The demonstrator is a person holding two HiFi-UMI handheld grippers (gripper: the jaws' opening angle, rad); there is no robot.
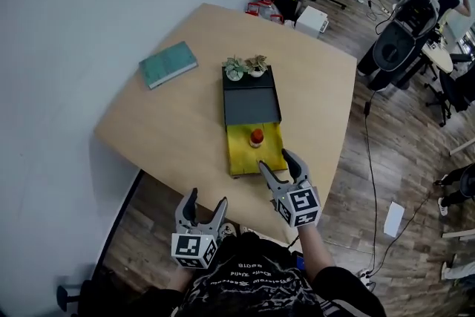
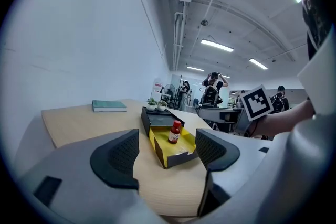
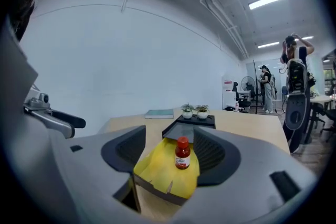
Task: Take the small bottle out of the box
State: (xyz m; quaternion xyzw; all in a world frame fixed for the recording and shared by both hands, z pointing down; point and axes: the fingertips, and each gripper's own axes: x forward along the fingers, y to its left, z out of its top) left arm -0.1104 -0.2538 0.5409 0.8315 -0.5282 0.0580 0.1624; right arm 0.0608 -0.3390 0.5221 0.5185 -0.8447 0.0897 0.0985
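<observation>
Right gripper [image 1: 276, 163], jaws spread, hangs before the upright small bottle [image 1: 256, 137], centre frame; a nudge could topple it in the box [image 1: 234, 157]. Left gripper [image 1: 207, 198] gapes empty.

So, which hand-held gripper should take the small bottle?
Right: the right hand-held gripper, open, is at the yellow box holding the small red-capped bottle; the left hand-held gripper sits farther back, off the wooden table.
</observation>
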